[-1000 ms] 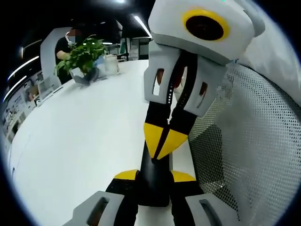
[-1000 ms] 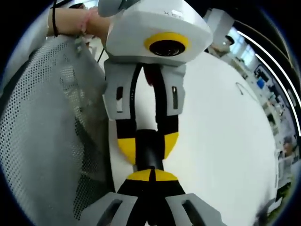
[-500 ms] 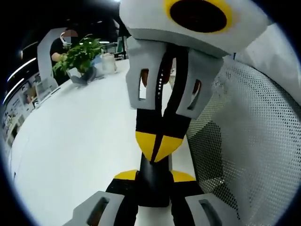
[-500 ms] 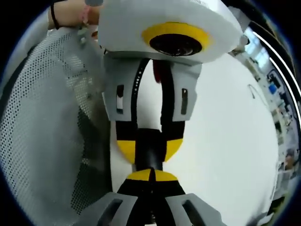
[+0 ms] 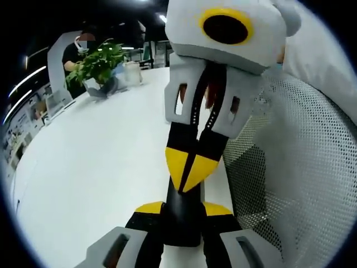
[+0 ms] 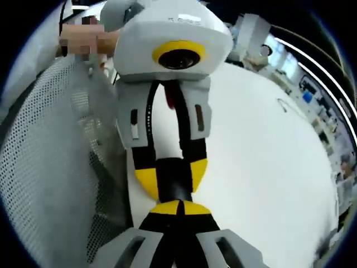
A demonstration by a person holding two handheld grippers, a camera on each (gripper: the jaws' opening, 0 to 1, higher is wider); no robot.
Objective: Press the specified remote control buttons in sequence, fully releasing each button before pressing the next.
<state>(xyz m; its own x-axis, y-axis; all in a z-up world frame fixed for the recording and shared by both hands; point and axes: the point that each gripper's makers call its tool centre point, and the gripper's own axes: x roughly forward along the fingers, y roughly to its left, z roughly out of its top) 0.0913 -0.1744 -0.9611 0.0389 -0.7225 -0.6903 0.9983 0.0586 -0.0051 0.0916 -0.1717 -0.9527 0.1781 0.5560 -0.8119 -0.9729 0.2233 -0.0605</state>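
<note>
We saw the left gripper (image 5: 178,207) holding the black remote control (image 5: 182,215) between its yellow-tipped jaws, which were closed on its near end, out over the edge of the white surface (image 5: 95,167). The right gripper (image 5: 189,172) came in from above with its jaws shut together into a yellow point, and that point rested on or just over the remote's upper face (we could not tell contact from a hair's gap). In the right gripper view the same pairing read in reverse: the right gripper (image 6: 179,208) sat closed at the bottom, and the left gripper (image 6: 170,177) clasped the remote control (image 6: 174,181) between its 2 yellow pads.

Compared with half a second earlier, the right gripper had drawn back and looked smaller in the left gripper view, its tip sitting a little higher along the remote. We judged this to be the release after 1 press, so the next button should wait until the tip stood clear. The mesh chair back (image 5: 301,167) stood beside the surface, and a potted plant (image 5: 99,64) stood far off.
</note>
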